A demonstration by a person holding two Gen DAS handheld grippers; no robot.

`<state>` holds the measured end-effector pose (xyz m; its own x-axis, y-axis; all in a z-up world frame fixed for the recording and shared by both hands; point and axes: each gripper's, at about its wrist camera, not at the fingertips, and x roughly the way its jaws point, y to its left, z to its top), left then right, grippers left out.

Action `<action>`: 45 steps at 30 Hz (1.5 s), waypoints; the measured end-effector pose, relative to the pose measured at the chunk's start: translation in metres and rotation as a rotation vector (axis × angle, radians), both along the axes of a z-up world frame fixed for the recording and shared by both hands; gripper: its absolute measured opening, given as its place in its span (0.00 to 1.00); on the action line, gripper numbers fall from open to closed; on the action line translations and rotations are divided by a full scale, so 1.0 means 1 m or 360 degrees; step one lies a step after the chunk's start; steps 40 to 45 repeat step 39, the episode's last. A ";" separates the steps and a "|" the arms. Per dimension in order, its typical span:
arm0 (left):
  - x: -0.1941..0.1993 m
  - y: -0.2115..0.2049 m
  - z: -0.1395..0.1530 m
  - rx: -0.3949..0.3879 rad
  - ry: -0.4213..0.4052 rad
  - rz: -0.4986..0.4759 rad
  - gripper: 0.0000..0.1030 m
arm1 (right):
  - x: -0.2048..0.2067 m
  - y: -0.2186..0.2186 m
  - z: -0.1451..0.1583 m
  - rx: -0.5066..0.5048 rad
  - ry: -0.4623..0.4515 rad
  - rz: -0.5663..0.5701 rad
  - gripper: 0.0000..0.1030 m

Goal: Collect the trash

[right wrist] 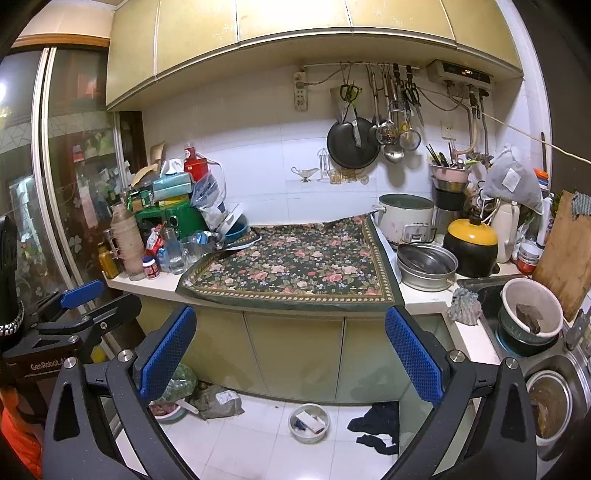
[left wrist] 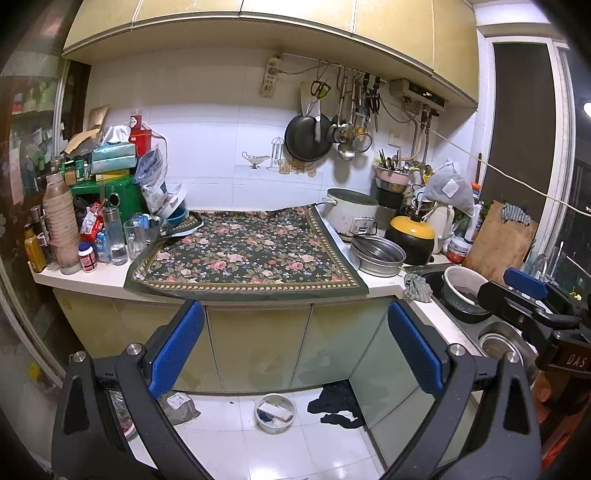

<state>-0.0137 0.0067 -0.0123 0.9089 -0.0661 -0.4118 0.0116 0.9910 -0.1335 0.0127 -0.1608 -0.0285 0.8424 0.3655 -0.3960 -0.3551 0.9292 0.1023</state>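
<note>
Fingers of both tools stood spread wide with nothing between them: the left gripper [left wrist: 295, 347] and the right gripper [right wrist: 290, 350] each hung in front of the lower cabinet doors [left wrist: 258, 347], level with the counter [left wrist: 110, 275] edge, side by side and apart. Yellow wall cabinets [left wrist: 295, 22] ran overhead above a white tiled wall where a black pan [left wrist: 308, 136] and ladles hung from a rail. A dark floral cloth [left wrist: 251, 251] covered the middle of the counter, bare on top. Left of it crowded cups, bottles and a green stool; right of it stood a rice cooker [left wrist: 352, 214], a steel pot [left wrist: 376, 254] and a yellow-lidded black pot [left wrist: 412, 236], then the sink [left wrist: 495, 339] holding bowls. On the white tiled floor [left wrist: 295, 450], close to the cabinets, lay a dark rag [left wrist: 338, 404], a small bowl [left wrist: 275, 411] holding scraps and a packet, and a grey bag [left wrist: 181, 406].
</note>
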 end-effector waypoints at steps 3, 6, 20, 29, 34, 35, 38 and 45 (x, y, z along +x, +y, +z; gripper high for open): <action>0.000 0.001 0.000 -0.0001 -0.0003 -0.0002 0.97 | 0.000 0.000 0.000 0.0002 0.0003 0.0000 0.99; 0.000 0.002 0.000 -0.0016 -0.0005 -0.0011 0.97 | 0.001 0.000 0.000 0.0001 0.0001 -0.0001 0.99; 0.000 0.005 -0.001 -0.0025 -0.0008 -0.0020 0.97 | 0.000 0.001 0.000 0.0004 0.0012 -0.0003 0.99; 0.007 -0.003 -0.002 -0.0033 0.0015 0.0001 0.97 | 0.003 0.003 -0.001 -0.0002 0.0029 0.0002 0.99; 0.015 -0.008 -0.005 -0.0022 0.0032 0.0012 0.97 | 0.013 0.001 -0.005 0.0005 0.0054 0.0019 0.99; 0.017 -0.008 -0.006 -0.0021 0.0036 0.0013 0.97 | 0.015 0.001 -0.005 0.0005 0.0059 0.0022 0.99; 0.026 -0.010 -0.009 -0.0023 0.0056 0.0019 0.97 | 0.022 0.002 -0.007 0.0002 0.0070 0.0033 0.99; 0.030 -0.010 -0.010 -0.0025 0.0063 0.0019 0.97 | 0.025 0.003 -0.008 0.0003 0.0077 0.0035 0.99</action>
